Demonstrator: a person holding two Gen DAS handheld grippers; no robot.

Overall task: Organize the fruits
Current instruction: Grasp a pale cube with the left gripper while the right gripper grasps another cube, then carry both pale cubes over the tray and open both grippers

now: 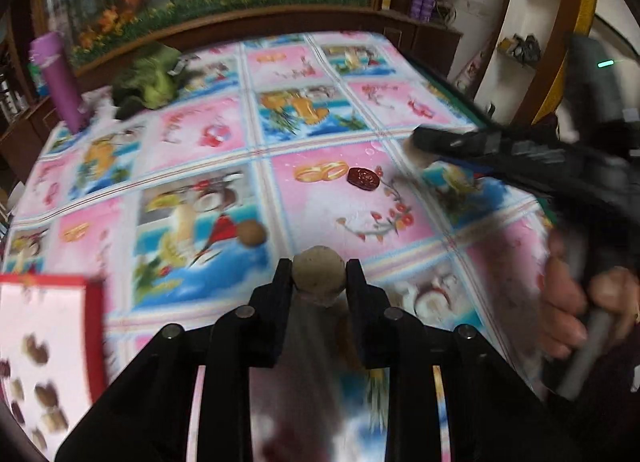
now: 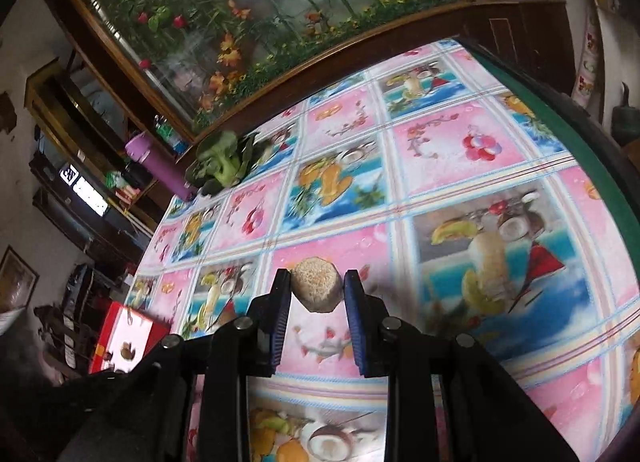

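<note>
Each tool gripped a small round fruit with a dull, rough tan skin: the left gripper was clenched on a pale beige, grainy ball, and the right gripper pinched a speckled, slightly faceted brown one between blue ribbed pads. Both fruits hung above the glossy plastic tablecloth, printed in pink and blue squares with fruit and flower pictures. On that cloth lay a wrinkled, dark red oval date and, nearer the left tool, another round tan fruit, the two well apart. A red-rimmed box with a white floor sat at the left edge, holding several brown and dark pieces, blurred. At the far side stood a purple cylindrical bottle beside a leafy green vegetable. In the left view the black right tool reached across the right side, hiding part of the cloth, with the person's hand wrapped on its handle.
</note>
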